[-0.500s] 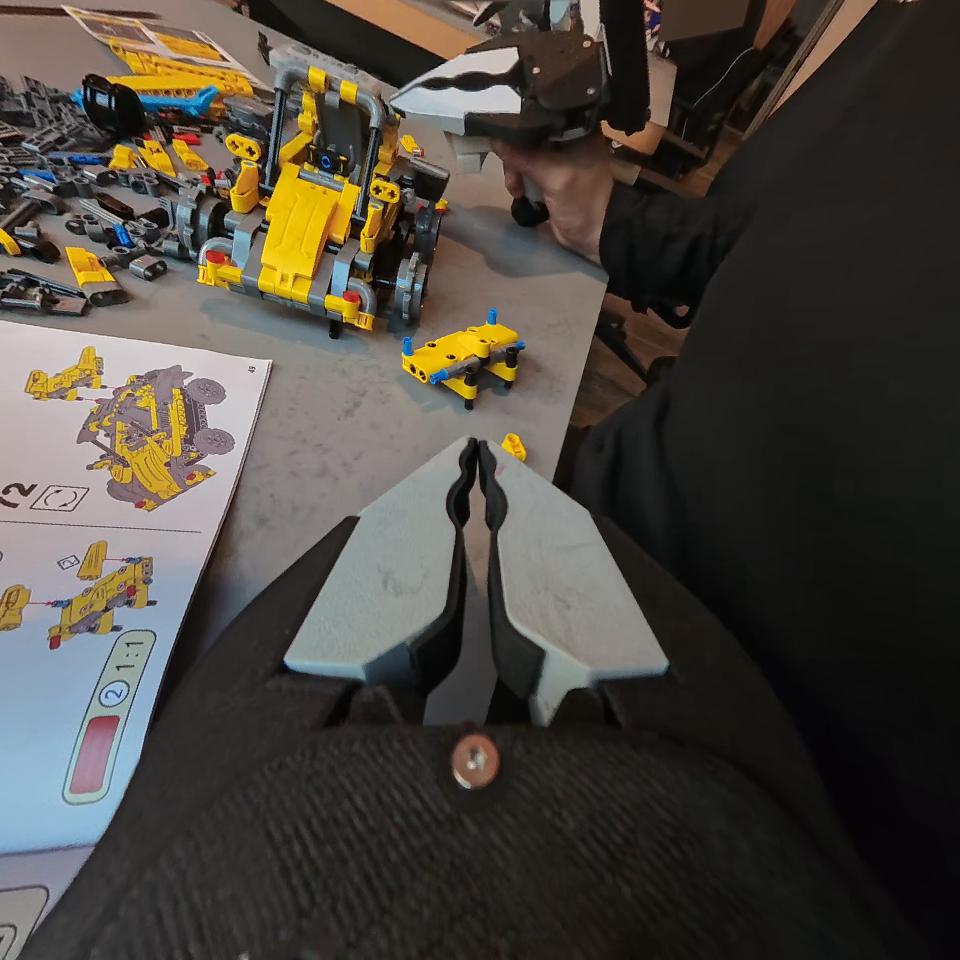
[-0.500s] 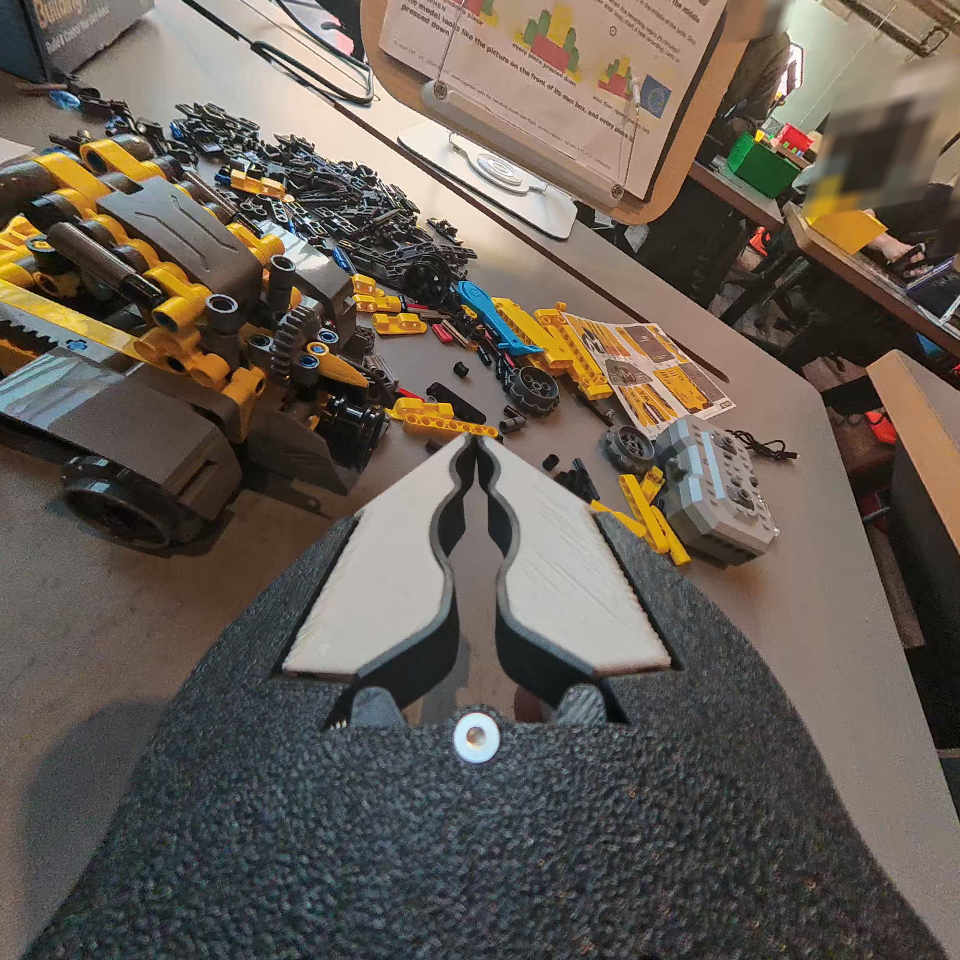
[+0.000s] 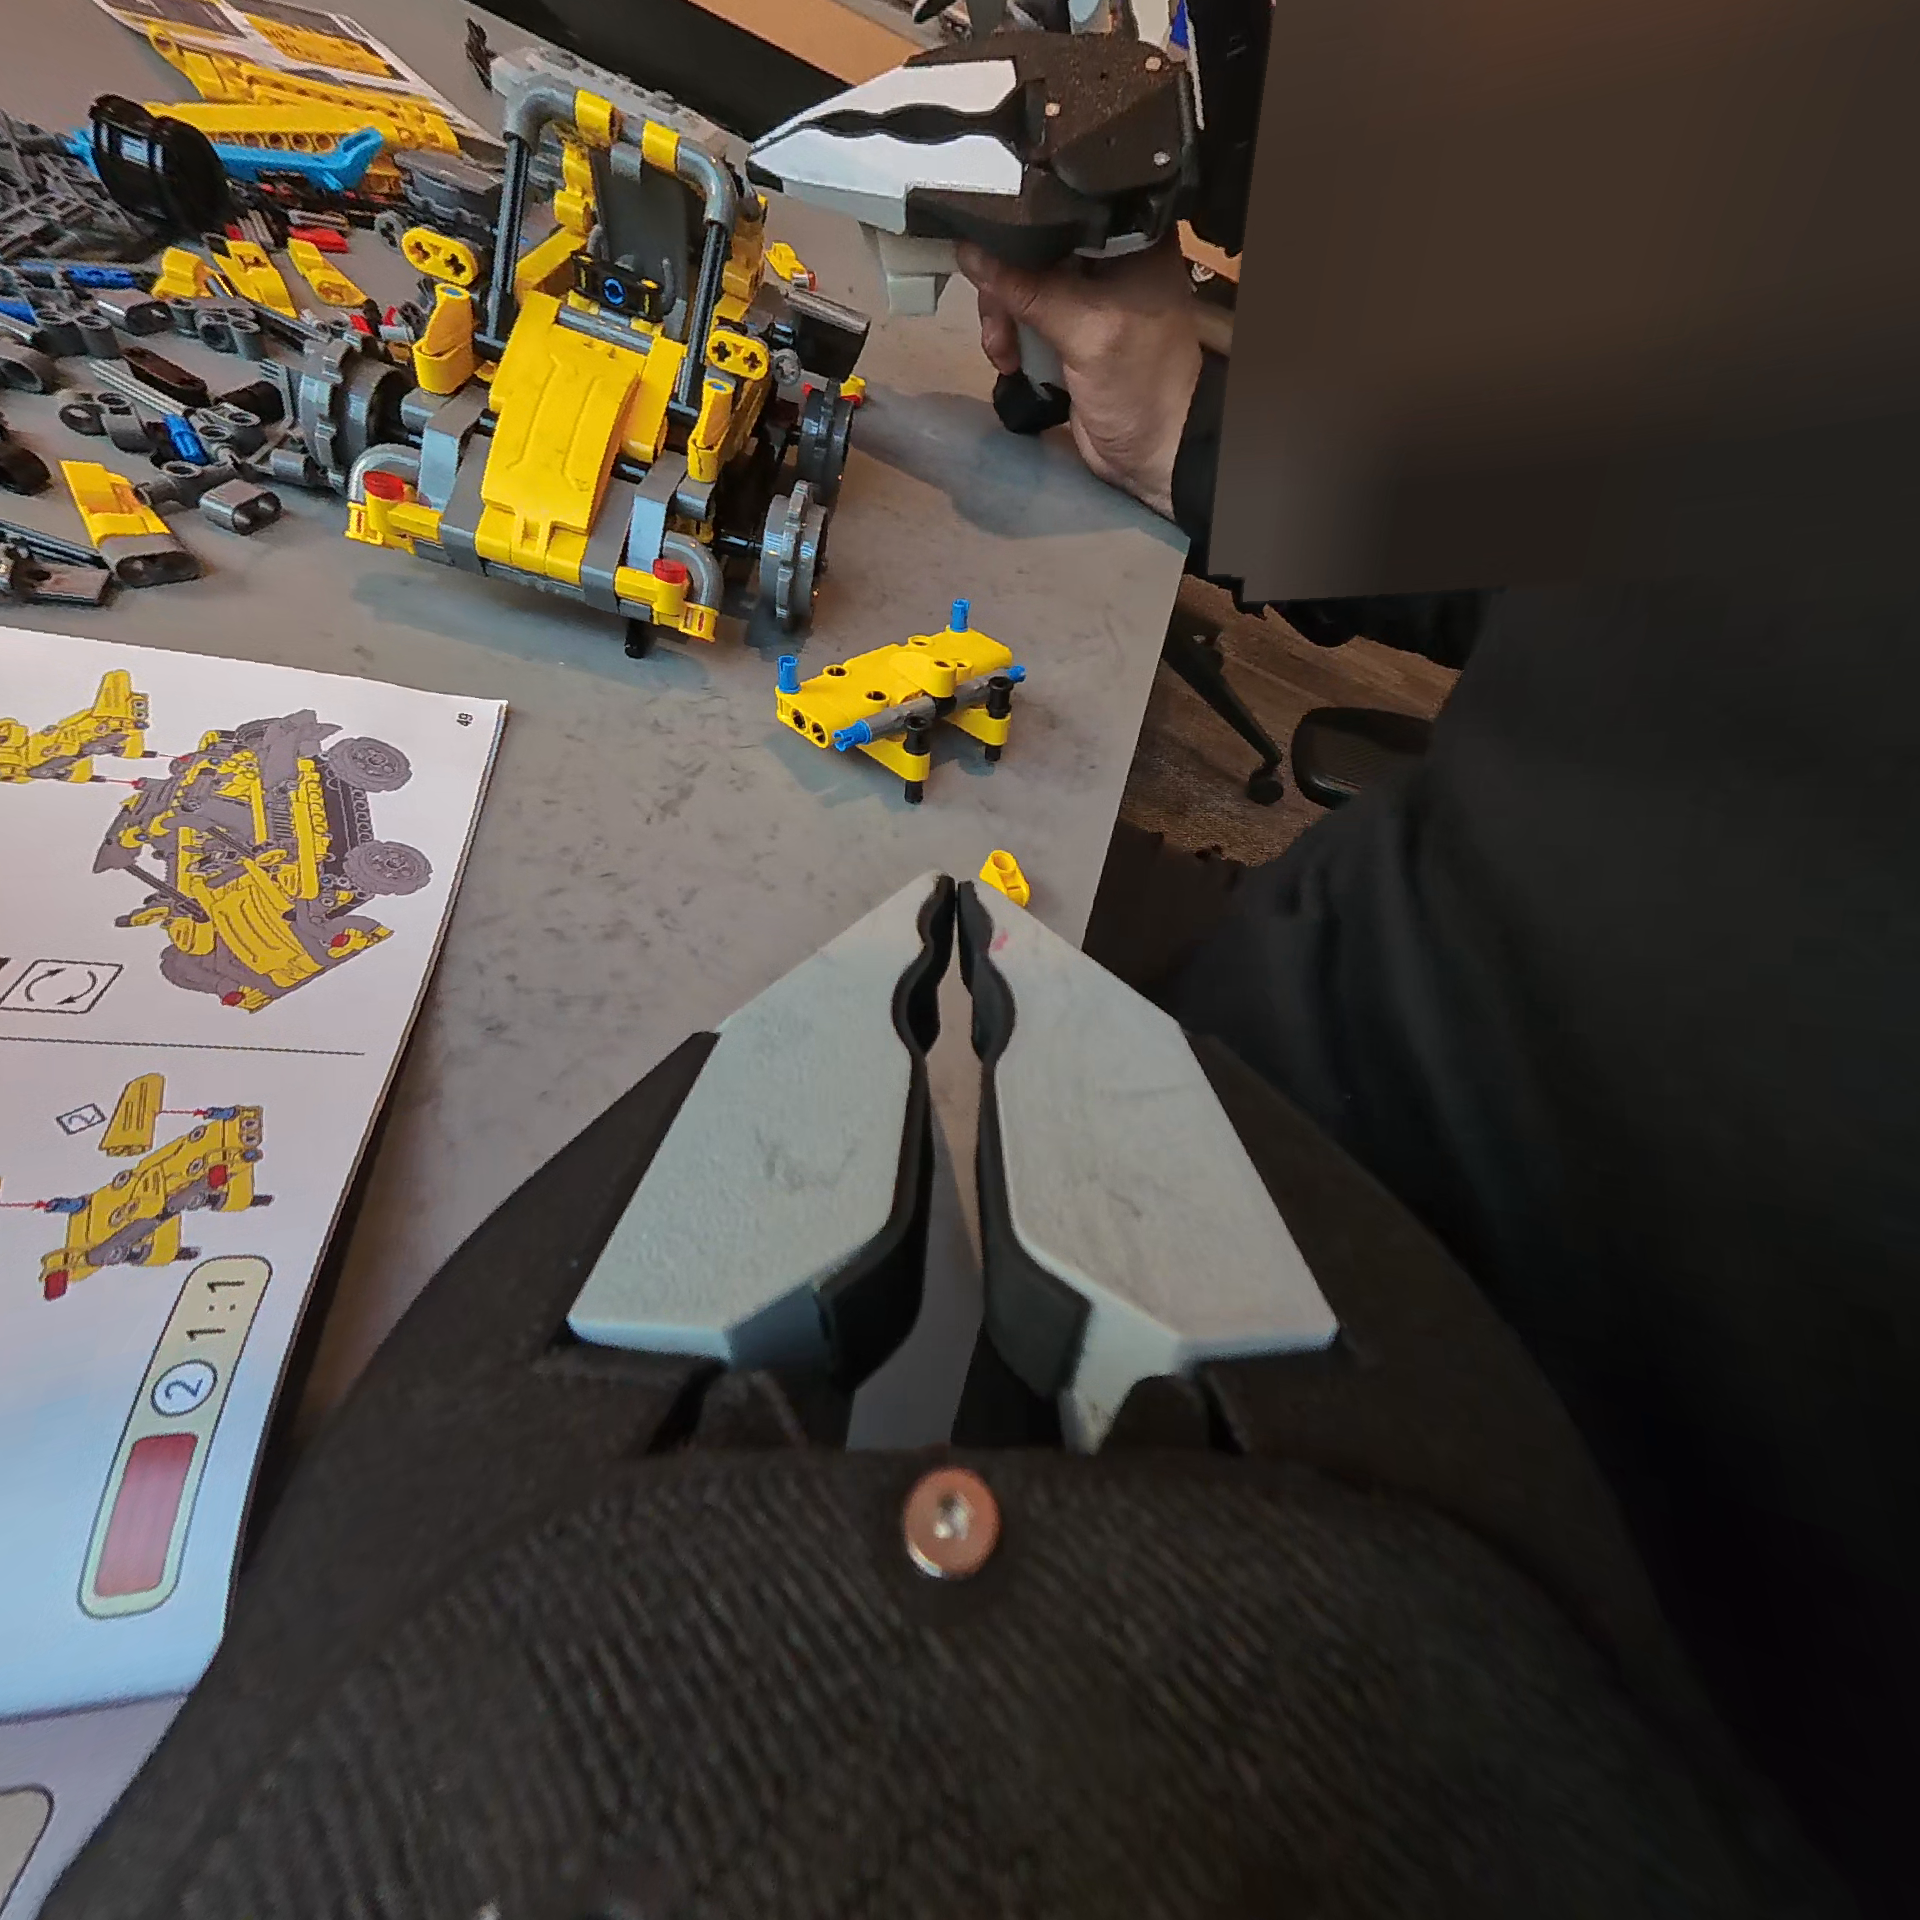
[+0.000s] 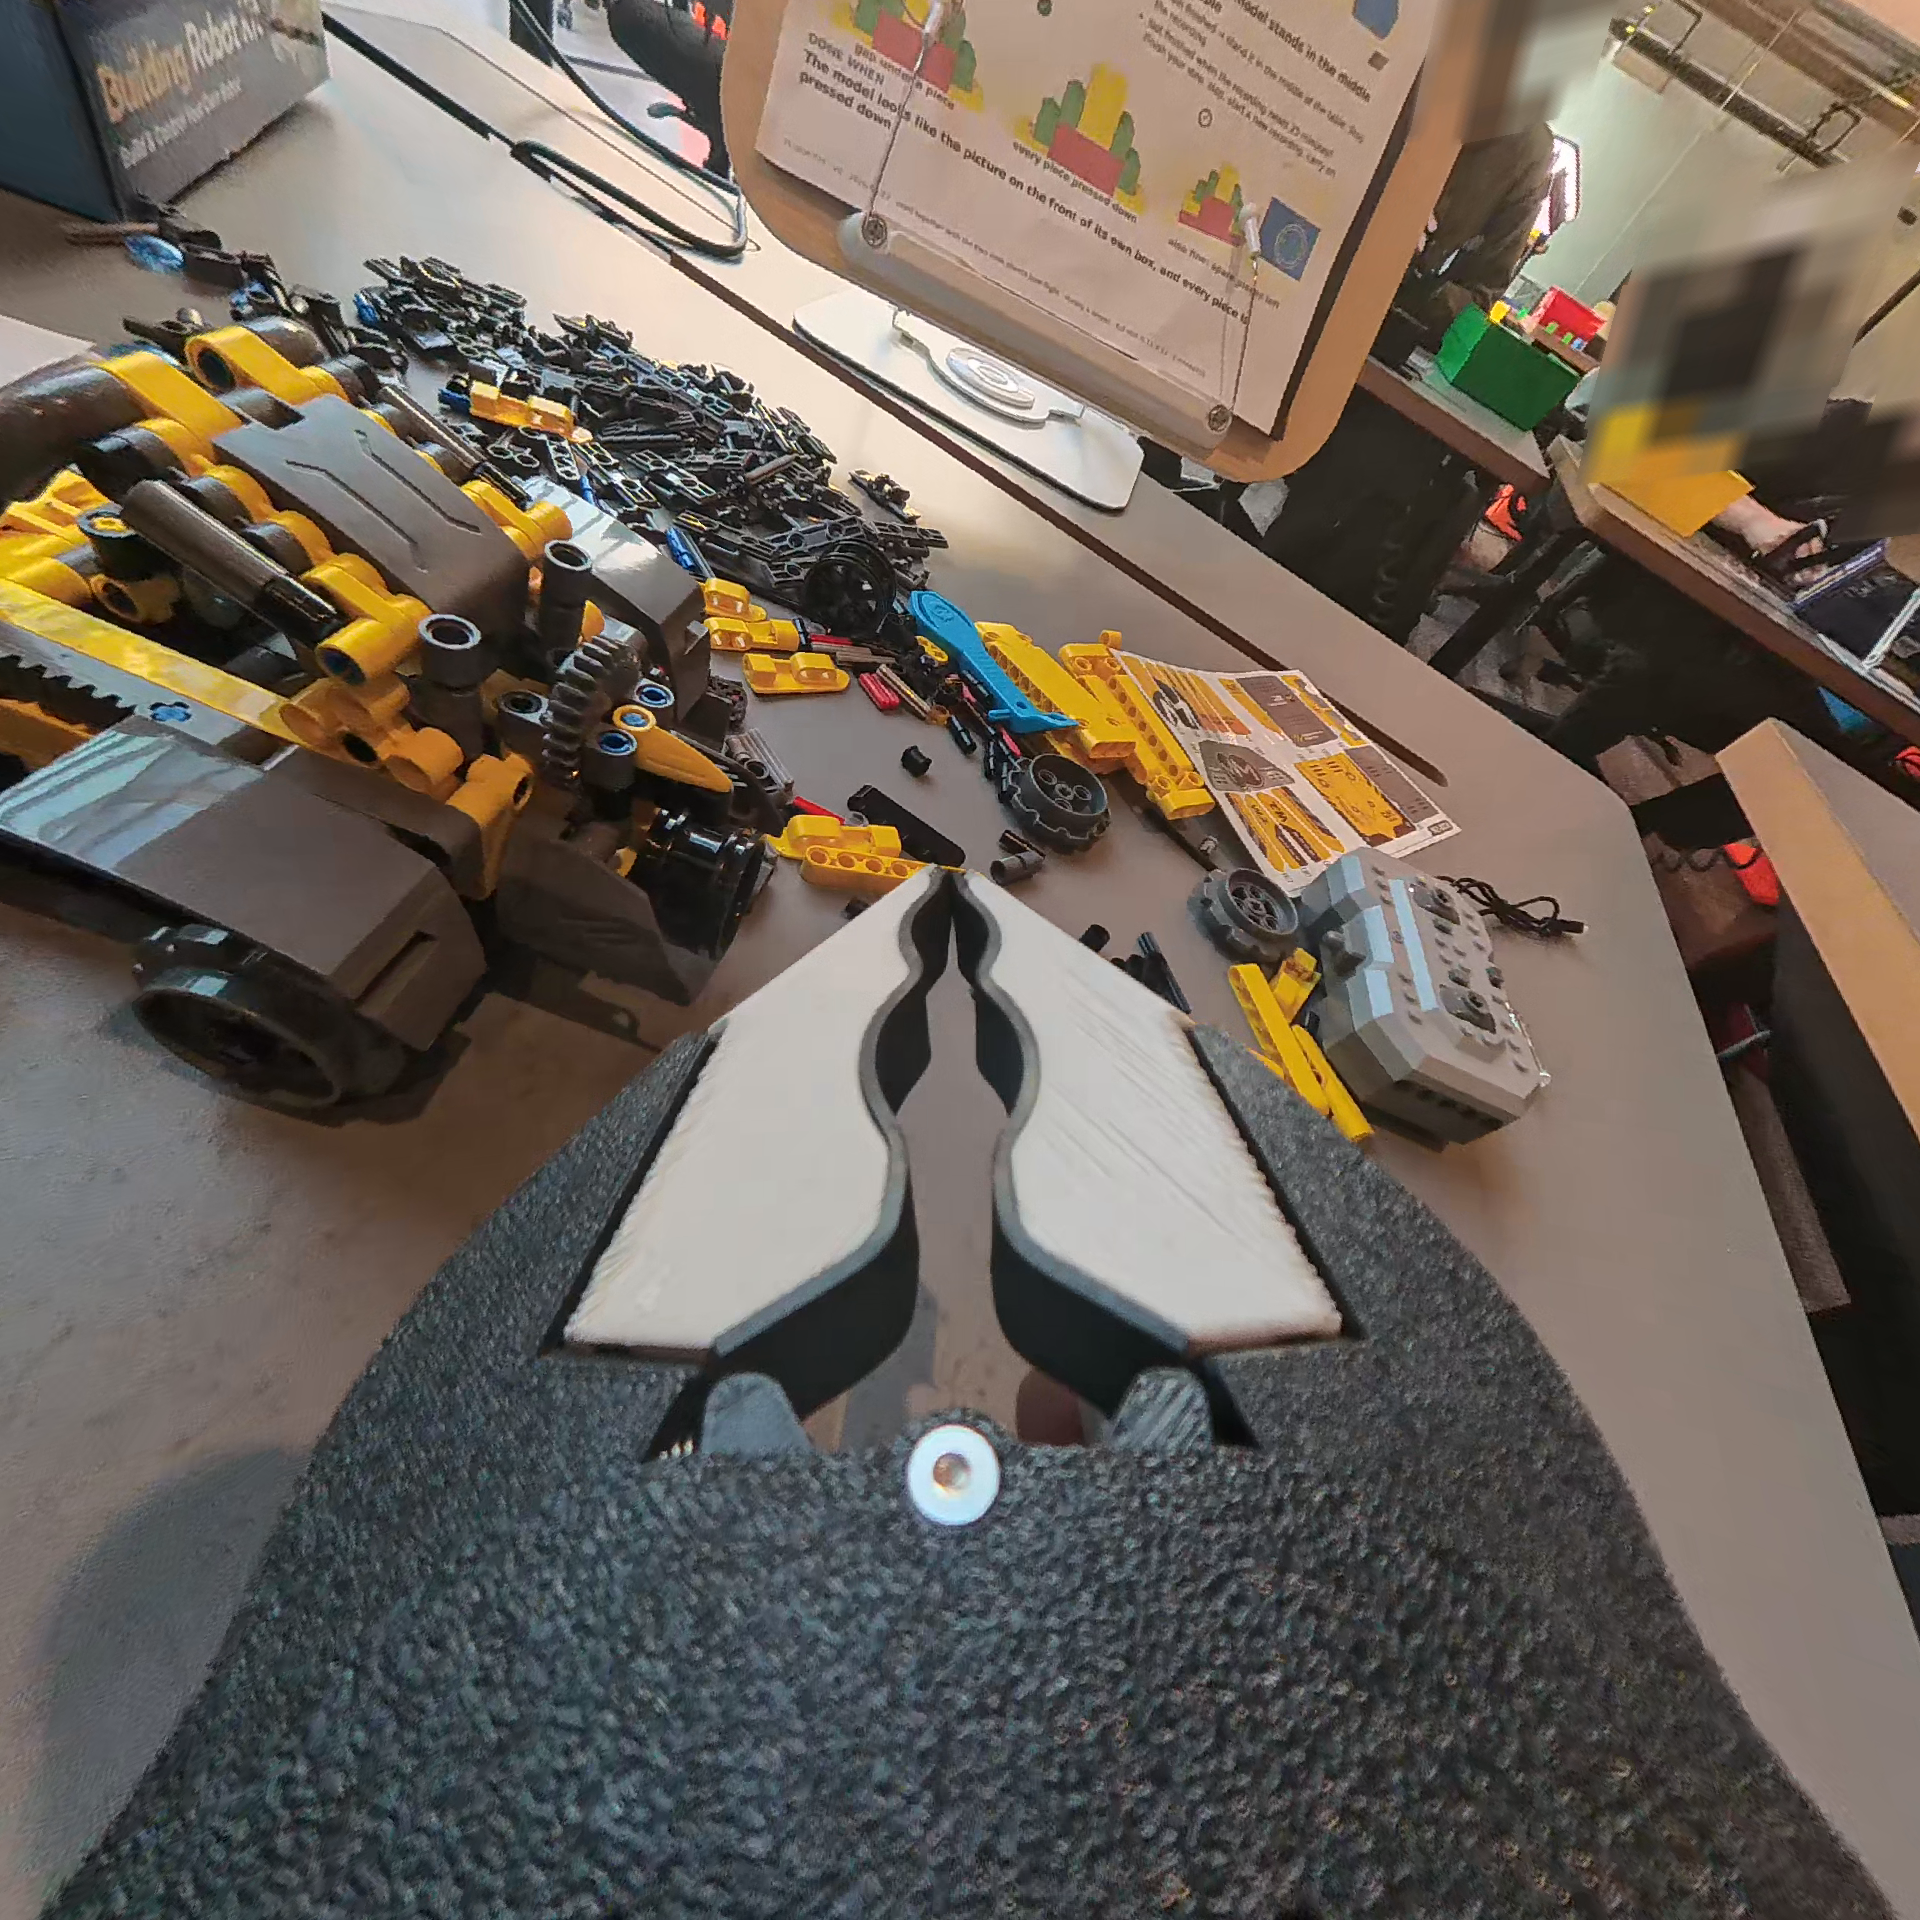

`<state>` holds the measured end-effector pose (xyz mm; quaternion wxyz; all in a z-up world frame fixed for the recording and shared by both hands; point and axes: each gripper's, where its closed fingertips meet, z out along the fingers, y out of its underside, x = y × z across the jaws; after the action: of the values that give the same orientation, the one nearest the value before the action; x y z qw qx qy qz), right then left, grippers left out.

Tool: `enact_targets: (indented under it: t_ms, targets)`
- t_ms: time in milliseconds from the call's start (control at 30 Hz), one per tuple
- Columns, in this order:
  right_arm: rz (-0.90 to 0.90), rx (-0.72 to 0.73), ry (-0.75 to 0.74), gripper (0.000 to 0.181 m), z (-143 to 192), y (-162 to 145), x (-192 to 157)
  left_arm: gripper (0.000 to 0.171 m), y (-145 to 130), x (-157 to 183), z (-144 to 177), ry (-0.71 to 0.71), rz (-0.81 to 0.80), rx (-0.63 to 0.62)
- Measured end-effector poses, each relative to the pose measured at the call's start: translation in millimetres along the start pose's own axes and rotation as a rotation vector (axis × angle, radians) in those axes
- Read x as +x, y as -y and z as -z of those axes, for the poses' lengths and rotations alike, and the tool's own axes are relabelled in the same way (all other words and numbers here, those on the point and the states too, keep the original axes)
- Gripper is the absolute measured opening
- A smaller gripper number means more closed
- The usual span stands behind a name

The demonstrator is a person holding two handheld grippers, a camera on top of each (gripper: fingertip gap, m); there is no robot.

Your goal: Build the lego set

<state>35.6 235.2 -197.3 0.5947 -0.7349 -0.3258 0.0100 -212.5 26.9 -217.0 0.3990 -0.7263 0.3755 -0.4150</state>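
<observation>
Above the grey table (image 3: 644,831), both hand-held grippers hover closed, empty

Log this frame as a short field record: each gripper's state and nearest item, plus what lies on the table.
left gripper: shut, empty; nearest a small yellow piece by the table edge
right gripper: shut, empty; above loose yellow beams
model: yellow and grey vehicle, partly built
subassembly: yellow block with blue pins, standing apart
paper: instruction booklet, open
other: grey battery box
</observation>
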Motion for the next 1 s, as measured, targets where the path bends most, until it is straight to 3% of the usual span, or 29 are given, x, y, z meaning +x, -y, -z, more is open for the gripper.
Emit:
enact_targets:
  t_ms: [533, 833, 1000]
  targets:
    - [0.064, -0.062, -0.099, 0.0, -4.3, -9.4, 11.8, 0.0, 1.8, -3.3, -1.3, 0.021, -0.005, 0.007]
    - [0.158, -0.168, -0.109, 0.0, -12.9, -23.1, 2.2, 0.0, 4.3, -8.9, -0.5, 0.0, 0.088, 0.012]
    - [0.111, -0.161, -0.079, 0.0, -12.9, -22.9, 3.6, 0.002, 2.4, -7.3, -1.6, -0.033, 0.122, -0.008]
